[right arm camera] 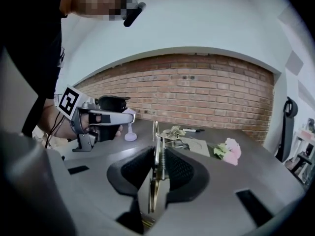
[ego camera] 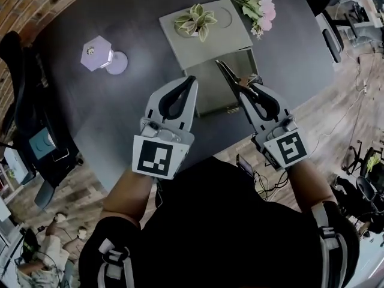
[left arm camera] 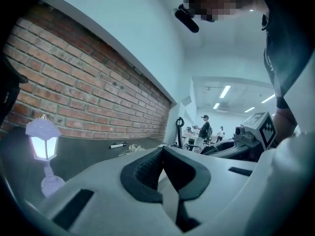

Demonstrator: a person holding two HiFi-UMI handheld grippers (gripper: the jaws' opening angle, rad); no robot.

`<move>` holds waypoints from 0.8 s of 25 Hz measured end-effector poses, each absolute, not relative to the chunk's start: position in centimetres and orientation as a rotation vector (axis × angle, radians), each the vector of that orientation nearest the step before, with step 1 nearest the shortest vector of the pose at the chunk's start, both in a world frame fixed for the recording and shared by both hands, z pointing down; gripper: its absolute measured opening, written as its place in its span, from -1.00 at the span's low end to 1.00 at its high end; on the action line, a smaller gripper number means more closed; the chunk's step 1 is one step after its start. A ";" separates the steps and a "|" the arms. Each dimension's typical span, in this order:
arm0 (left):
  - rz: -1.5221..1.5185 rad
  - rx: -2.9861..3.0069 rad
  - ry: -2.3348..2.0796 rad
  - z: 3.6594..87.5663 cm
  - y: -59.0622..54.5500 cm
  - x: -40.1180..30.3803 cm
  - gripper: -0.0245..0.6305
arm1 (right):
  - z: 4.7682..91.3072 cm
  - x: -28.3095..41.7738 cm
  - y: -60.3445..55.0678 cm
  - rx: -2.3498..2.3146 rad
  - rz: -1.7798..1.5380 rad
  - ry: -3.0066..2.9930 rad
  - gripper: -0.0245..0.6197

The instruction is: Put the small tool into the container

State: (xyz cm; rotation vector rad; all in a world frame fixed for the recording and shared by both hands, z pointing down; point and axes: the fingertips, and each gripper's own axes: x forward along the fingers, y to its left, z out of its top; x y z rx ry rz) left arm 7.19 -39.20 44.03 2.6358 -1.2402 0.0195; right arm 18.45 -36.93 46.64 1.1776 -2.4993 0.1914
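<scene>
My right gripper is shut on a small metal plier-like tool whose thin nose points up and away over the open grey container. In the right gripper view the tool stands edge-on, clamped between the two black pads. The container's lid lies flat behind the open box, with a small pale plant on it. To the left of the container, my left gripper hovers shut with nothing in it. In the left gripper view its pads meet at the tip with nothing between them.
A small purple lantern lamp stands on the dark table at the left. Pink flowers lie at the far right of the lid. A brick wall runs behind the table. Chairs and cables are on the wooden floor around the table.
</scene>
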 end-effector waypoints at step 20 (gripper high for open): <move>0.029 2.408 -1.260 52.5 -40.4 5.9 -0.90 | 55.6 16.3 -38.9 0.824 0.271 -2.418 -0.66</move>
